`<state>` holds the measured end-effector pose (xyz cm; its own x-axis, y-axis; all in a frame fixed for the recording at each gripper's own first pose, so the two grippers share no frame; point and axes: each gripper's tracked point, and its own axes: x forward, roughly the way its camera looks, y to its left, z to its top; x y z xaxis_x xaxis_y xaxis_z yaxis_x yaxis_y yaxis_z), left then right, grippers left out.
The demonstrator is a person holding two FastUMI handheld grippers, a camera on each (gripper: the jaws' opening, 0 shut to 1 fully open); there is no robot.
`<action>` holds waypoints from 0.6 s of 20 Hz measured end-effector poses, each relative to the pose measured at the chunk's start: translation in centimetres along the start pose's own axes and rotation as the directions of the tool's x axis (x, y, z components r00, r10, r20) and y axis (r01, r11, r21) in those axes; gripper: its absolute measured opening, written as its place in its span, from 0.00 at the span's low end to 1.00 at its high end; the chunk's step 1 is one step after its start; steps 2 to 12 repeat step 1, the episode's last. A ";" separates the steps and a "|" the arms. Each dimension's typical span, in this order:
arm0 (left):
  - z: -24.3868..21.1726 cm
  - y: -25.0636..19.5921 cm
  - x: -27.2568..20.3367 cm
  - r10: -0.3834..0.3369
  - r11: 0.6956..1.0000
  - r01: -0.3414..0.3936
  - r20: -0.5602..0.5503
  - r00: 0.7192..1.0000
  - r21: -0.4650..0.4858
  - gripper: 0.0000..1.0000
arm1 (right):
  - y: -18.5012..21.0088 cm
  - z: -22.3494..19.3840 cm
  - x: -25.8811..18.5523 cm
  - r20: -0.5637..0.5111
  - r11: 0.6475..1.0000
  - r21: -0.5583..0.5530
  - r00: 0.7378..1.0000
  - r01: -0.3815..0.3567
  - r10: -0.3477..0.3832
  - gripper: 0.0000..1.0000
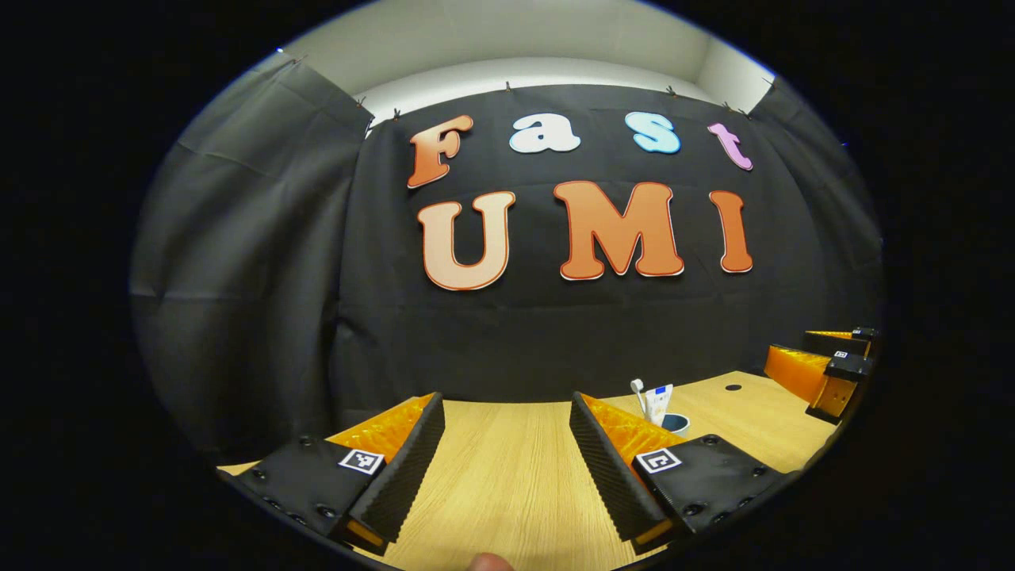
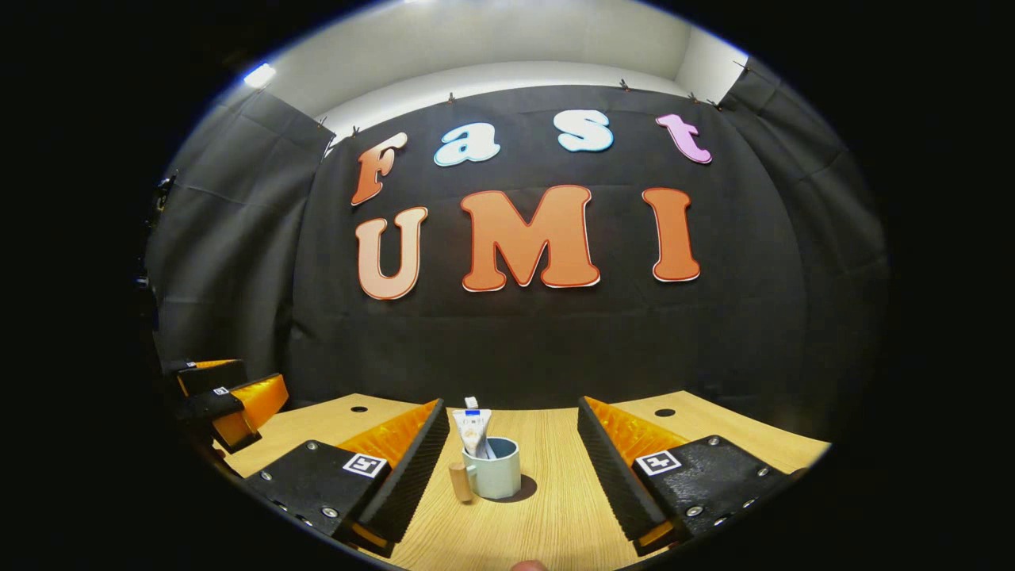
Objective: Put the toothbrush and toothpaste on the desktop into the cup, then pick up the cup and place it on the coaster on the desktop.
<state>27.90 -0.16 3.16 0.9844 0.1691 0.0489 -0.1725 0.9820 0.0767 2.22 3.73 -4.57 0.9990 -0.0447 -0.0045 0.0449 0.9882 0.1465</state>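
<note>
Right hand-held gripper (image 2: pixel 511 468): jaws spread wide, nothing held, aimed straight at the cup (image 2: pixel 493 469), which sits on the counter (image 2: pixel 555 507) between the two fingers' lines but farther out, not touched. Left hand-held gripper (image 1: pixel 507 460): also wide open and empty, held over bare counter; the cup is seen off to its right, partly hidden behind its right finger.

Toothpaste (image 2: pixel 473 432) and toothbrush (image 2: pixel 471 403) are already standing in the cup, leaning toward its left rim. A handle with a small wooden knob (image 2: pixel 459 482) sticks out on the cup's left side. Coaster: cannot be made out in either view.

Judged stage: loading done, cup pickup and transfer to the coaster remaining.

Risks:
- Handle side could be caught by the left finger on closing, so the cup would be twisted or pushed rather than clamped.
- Smooth round wall may be pinched off-centre, letting the cup slip or rotate.
- Tall contents are top-heavy; any tilt during the lift could tip them out.
- Coaster position unconfirmed, so placement could be missed or left half on its edge.
</note>
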 end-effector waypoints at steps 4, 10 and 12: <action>-0.2 -0.2 0.1 -0.003 1.000 0.003 -0.008 1.000 0.000 0.99 | -0.1 -0.2 0.0 -0.005 1.000 0.001 1.000 0.001 -0.001 1.00; -0.2 -0.2 0.1 -0.003 1.000 0.003 -0.008 1.000 0.000 0.99 | -0.1 -0.2 0.0 -0.005 1.000 0.001 1.000 0.001 -0.001 1.00; -0.2 -0.2 0.1 -0.003 1.000 0.003 -0.008 1.000 0.000 0.99 | -0.1 -0.2 0.0 -0.005 1.000 0.001 1.000 0.001 -0.001 1.00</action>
